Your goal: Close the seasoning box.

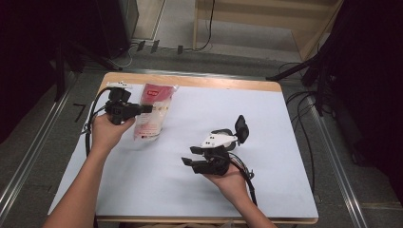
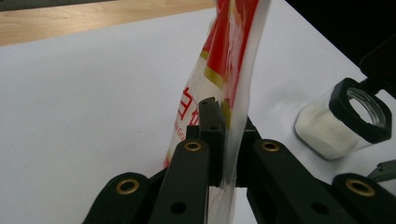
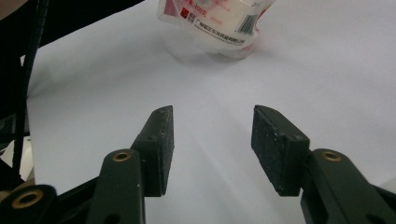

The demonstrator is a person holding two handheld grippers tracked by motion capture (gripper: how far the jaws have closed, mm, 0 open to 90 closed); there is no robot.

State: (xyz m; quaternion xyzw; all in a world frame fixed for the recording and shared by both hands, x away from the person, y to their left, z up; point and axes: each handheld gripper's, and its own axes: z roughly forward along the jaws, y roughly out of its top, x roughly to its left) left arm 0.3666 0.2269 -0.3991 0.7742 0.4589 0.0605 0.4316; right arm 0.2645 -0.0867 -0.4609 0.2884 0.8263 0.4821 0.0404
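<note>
Left gripper view: bag (image 2: 224, 70) pinched btwn left gripper (image 2: 219, 135) jaws.

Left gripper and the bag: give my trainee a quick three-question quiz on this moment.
1. True or false: the left gripper is shut on the red-and-white bag.
2. How do the right gripper's jaws stand: A) open and empty, B) shut on the bag, C) shut on a jar?
3. In the left gripper view, what lies to the right of the bag?

Key: 1 true. 2 A. 3 A clear jar with a black rim, lying on its side with white powder inside.
</note>
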